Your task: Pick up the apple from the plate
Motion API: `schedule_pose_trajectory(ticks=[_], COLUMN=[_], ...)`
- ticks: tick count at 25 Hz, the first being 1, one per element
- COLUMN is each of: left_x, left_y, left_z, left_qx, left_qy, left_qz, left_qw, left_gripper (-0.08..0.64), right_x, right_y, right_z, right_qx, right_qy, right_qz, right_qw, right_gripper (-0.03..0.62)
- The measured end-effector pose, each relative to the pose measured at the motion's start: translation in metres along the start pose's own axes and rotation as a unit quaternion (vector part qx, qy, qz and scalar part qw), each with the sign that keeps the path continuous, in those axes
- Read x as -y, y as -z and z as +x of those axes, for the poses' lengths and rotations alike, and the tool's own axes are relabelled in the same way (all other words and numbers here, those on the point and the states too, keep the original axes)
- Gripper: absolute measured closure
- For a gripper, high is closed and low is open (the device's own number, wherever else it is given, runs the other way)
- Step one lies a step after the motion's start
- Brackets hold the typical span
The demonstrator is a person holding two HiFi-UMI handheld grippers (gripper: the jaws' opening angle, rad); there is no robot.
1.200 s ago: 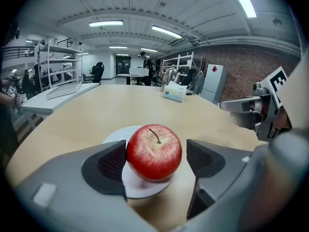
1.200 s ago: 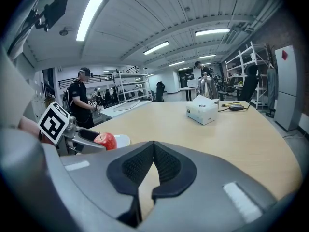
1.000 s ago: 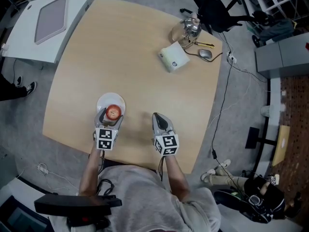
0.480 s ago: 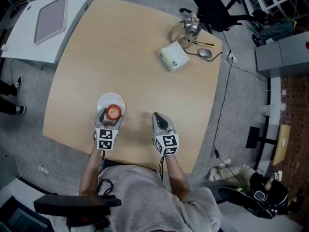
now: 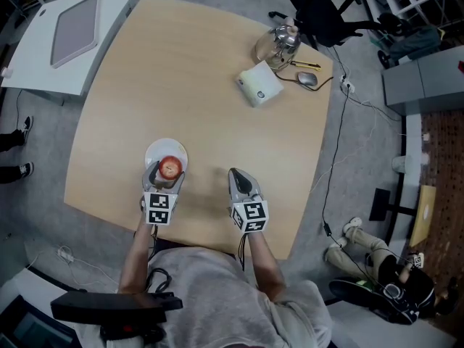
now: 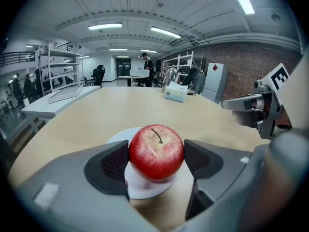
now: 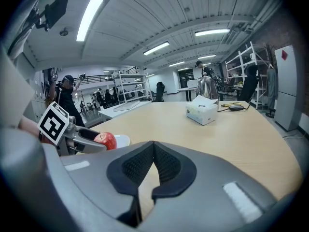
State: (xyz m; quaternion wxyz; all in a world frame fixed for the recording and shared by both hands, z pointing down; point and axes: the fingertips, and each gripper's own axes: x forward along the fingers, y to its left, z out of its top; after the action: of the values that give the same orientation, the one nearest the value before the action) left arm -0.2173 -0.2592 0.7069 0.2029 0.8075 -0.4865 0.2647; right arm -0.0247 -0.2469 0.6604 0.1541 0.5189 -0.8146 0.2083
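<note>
As nothing has moved, our left claw stays clamped on the apple on the plate, right claw shut at its three o'clock; we lift next.

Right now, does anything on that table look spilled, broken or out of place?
Nothing stands out. The apple sits upright on its white plate, between the jaws of the left gripper. The white box, kettle and mouse at the far corner look tidy, and the table shows no spill.
</note>
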Motion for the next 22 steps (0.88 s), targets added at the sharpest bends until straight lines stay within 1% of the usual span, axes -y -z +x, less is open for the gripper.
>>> schedule_pose_trajectory(ticks=[8, 22], left_x=[0.004, 0.013], left_y=[-0.011, -0.026], left_z=[-0.006, -0.033], left_qx=[0.012, 0.035], left_qy=[-0.003, -0.009], left_qz=[0.006, 0.011], left_qw=[0.9999, 0.9993], left_gripper=[0.179, 0.179], right_x=[-0.001, -0.011], right_y=[-0.004, -0.010], right_z=[-0.005, -0.024], right_qx=[0.006, 0.023], right_qy=[-0.001, -0.001], right_qz=[-0.002, -0.005], right_qw=[1.000, 1.000], right_gripper=[0.584, 0.584])
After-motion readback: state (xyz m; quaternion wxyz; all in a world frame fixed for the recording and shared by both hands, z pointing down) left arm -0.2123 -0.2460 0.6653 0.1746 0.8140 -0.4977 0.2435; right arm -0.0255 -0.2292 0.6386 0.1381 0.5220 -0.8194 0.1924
